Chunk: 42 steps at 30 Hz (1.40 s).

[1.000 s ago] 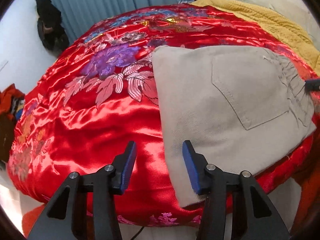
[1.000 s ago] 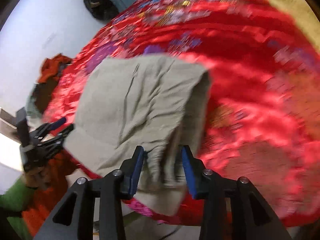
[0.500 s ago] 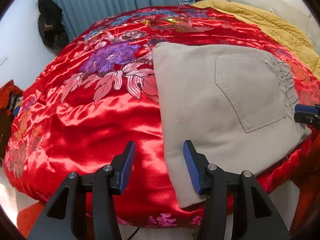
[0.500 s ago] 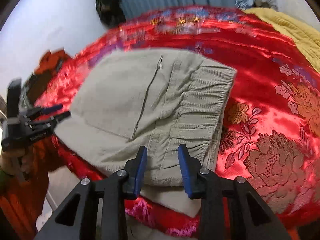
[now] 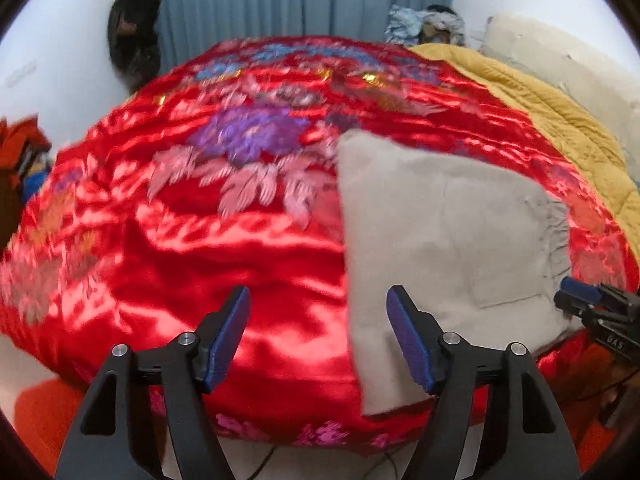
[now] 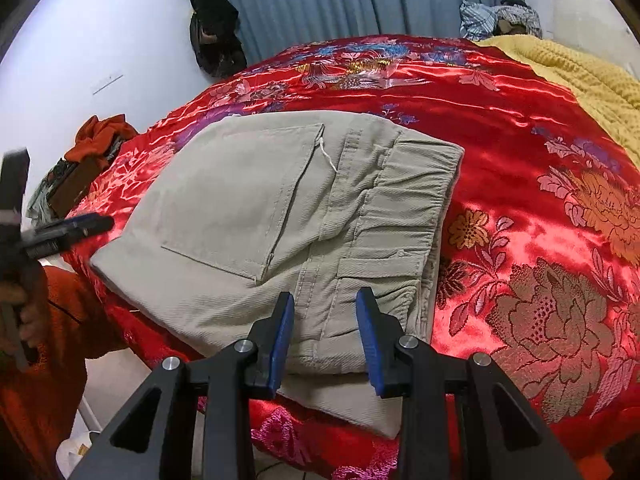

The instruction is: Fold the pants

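Note:
Beige folded pants lie flat on the red satin bedspread, back pocket up and elastic waistband to the right. My left gripper hovers over the bed's near edge just left of the pants. Its jaws are opening, and no cloth is pinched between them. In the right wrist view the pants fill the middle, and my right gripper stands partly open above the waistband's near edge, its pads apart from the cloth. The left gripper shows at the far left, held by a hand in an orange sleeve.
A yellow blanket covers the bed's right side, with a bundle of clothes behind it. Blue curtains and a dark hanging bag are at the back wall. A heap of orange clothing sits left of the bed.
The right gripper laid the lifted fold of pants flat on the bed and let it go. The left jaws spread wider and the left gripper drew up and back.

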Motion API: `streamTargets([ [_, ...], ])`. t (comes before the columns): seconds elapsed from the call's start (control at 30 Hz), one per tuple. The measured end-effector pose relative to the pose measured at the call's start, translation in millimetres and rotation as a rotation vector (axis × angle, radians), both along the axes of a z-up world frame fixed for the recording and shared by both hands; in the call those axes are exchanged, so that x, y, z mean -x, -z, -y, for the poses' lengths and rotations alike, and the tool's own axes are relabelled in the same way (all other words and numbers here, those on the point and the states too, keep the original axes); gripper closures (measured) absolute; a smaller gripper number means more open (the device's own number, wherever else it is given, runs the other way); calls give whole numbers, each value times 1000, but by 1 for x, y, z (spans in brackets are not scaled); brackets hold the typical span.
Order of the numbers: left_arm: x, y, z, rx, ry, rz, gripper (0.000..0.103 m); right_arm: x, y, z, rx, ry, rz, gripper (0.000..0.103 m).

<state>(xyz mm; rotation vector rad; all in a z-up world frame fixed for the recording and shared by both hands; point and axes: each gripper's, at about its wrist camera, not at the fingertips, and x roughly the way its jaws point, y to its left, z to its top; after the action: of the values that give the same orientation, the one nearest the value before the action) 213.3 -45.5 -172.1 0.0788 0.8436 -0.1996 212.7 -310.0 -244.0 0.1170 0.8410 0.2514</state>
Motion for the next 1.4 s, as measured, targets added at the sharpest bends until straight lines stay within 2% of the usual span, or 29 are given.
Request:
streamTargets([
  [0.07, 4, 4, 17, -65, 48, 15, 27, -1, 0, 1, -7, -3, 0, 69],
  [0.1, 6, 13, 28, -131, 76, 1, 27, -1, 0, 2, -13, -5, -1, 69],
  [0.13, 7, 30, 42, -237, 103, -28, 27, -1, 0, 2, -15, -6, -1, 69],
  [0.2, 14, 40, 45, -292, 105, 8, 27, 1, 1, 3, -26, -10, -2, 69],
  [0.3, 13, 29, 37, -236, 111, -23, 27, 1, 1, 3, -23, -13, 1, 69],
  [0.4, 2, 14, 19, -122, 102, -92, 26, 1, 1, 3, -18, -10, 3, 69],
  [0.47, -10, 4, 12, -64, 90, -105, 26, 1, 1, 3, -20, -7, 3, 69],
  [0.67, -105, -36, 0, 36, 74, -124, 24, 2, 0, 2, -12, -4, 2, 69],
  [0.8, -156, -30, 19, 25, 109, -195, 24, 2, 0, 2, -17, -5, 3, 69],
  [0.9, -183, -14, 36, -45, 123, -230, 24, 3, 1, 2, -24, -5, 4, 69],
  [0.97, -201, 2, 45, -95, 97, -253, 24, 3, 1, 3, -25, -7, 4, 69],
  [1.1, -236, 30, 47, -88, 22, -310, 23, 2, 1, 6, -39, -8, 1, 69],
  [1.2, -252, 44, 51, -139, -12, -325, 23, 1, 1, 8, -45, -6, 0, 69],
  [1.27, -254, 43, 50, -156, -29, -309, 23, 1, 1, 9, -49, -6, -1, 69],
  [1.33, -247, 28, 45, -159, -63, -249, 27, -1, 2, 11, -56, -6, -3, 69],
  [1.4, -231, 9, 41, -131, -47, -186, 27, -1, 2, 13, -64, -5, -4, 69],
])
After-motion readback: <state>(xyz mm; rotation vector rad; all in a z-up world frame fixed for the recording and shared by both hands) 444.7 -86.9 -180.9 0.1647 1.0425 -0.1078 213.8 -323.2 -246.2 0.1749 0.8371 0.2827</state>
